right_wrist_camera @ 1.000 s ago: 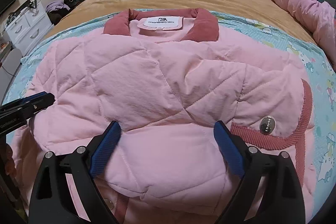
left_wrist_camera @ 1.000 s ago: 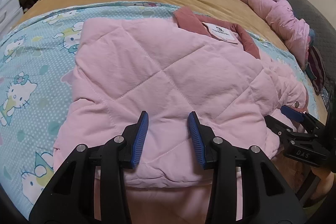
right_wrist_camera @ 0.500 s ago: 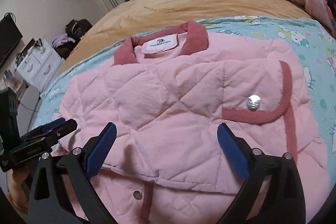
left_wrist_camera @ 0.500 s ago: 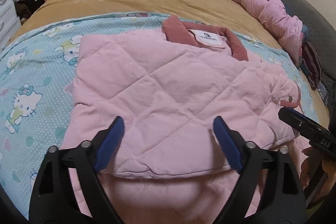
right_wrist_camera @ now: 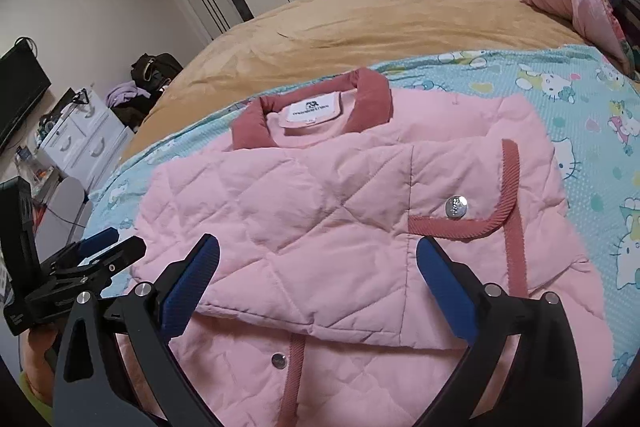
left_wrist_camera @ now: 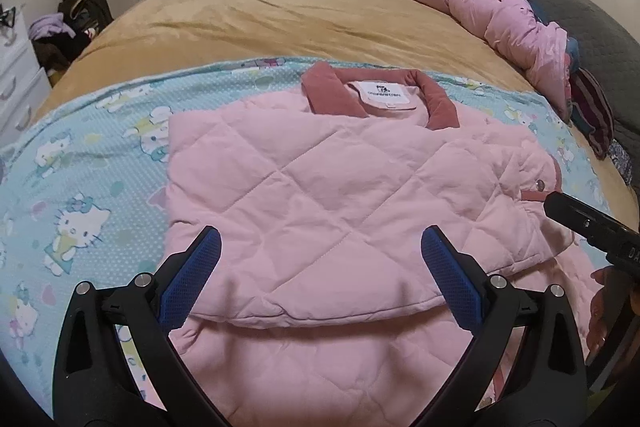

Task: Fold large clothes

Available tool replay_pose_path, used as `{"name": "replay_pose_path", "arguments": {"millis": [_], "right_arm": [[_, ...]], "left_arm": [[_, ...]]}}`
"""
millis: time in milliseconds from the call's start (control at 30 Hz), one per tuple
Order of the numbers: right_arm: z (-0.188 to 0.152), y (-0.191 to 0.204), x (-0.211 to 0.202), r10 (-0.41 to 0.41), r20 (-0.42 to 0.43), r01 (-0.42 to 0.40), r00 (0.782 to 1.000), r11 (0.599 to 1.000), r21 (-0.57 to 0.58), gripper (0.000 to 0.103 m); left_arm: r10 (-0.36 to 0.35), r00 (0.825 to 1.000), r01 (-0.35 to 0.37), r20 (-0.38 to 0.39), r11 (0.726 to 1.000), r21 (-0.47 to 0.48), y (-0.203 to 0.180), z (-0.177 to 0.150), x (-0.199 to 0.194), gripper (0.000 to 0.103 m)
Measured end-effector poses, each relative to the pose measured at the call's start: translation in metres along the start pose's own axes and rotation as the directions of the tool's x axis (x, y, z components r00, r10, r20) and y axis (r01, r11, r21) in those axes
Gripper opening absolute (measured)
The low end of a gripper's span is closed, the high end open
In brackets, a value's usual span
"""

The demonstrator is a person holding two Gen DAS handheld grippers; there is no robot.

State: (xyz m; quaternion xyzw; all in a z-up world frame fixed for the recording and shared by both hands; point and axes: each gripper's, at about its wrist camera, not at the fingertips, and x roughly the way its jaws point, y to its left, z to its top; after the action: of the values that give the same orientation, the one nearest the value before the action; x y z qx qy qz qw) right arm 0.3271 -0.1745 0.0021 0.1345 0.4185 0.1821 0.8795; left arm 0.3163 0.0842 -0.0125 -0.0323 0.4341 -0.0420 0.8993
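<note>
A pink quilted jacket (left_wrist_camera: 320, 187) with a dark pink collar (left_wrist_camera: 328, 91) and white label lies folded on the cartoon-cat sheet, its lower part doubled up over the body. My left gripper (left_wrist_camera: 320, 233) hovers above the folded edge, its jaws opening wide with nothing pressed between the pads. In the right wrist view the same jacket (right_wrist_camera: 320, 207) shows a snap button (right_wrist_camera: 456, 207) on a trimmed flap. My right gripper (right_wrist_camera: 318, 241) is open above the fold, holding nothing. The left gripper (right_wrist_camera: 108, 247) shows at that view's left edge, and the right gripper (left_wrist_camera: 580, 219) at the other view's right edge.
The light blue cartoon-cat sheet (left_wrist_camera: 80, 187) lies over a tan bedcover (left_wrist_camera: 280, 27). A bunched pink duvet (left_wrist_camera: 500, 11) sits at the far right by the headboard. A white dresser (right_wrist_camera: 80, 143) and dark bags (right_wrist_camera: 156, 67) stand beyond the bed's left side.
The left jaws went from nearly closed at the jacket's fold to wide apart. Both grippers rose and drew back, so more of the bed and room shows. The jacket stays folded.
</note>
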Motion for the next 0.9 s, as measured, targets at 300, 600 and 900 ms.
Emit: {"name": "replay_pose_path", "arguments": {"millis": [300, 600, 900], "right_arm": [[-0.001, 0.012, -0.033, 0.011, 0.017, -0.01, 1.0, 0.999, -0.034, 0.099], [-0.001, 0.021, -0.065, 0.007, 0.04, -0.004, 0.999, 0.998, -0.067, 0.099], [-0.002, 0.029, -0.102, 0.036, 0.065, -0.029, 0.997, 0.995, -0.1, 0.099]], "left_arm": [[0.017, 0.999, -0.015, 0.051, 0.999, -0.036, 0.007, 0.003, -0.024, 0.094], [-0.014, 0.995, 0.025, 0.099, 0.993, -0.112, 0.01, -0.005, -0.056, 0.094], [-0.044, 0.99, 0.059, 0.136, 0.992, -0.112, -0.014, -0.013, -0.09, 0.094]]}}
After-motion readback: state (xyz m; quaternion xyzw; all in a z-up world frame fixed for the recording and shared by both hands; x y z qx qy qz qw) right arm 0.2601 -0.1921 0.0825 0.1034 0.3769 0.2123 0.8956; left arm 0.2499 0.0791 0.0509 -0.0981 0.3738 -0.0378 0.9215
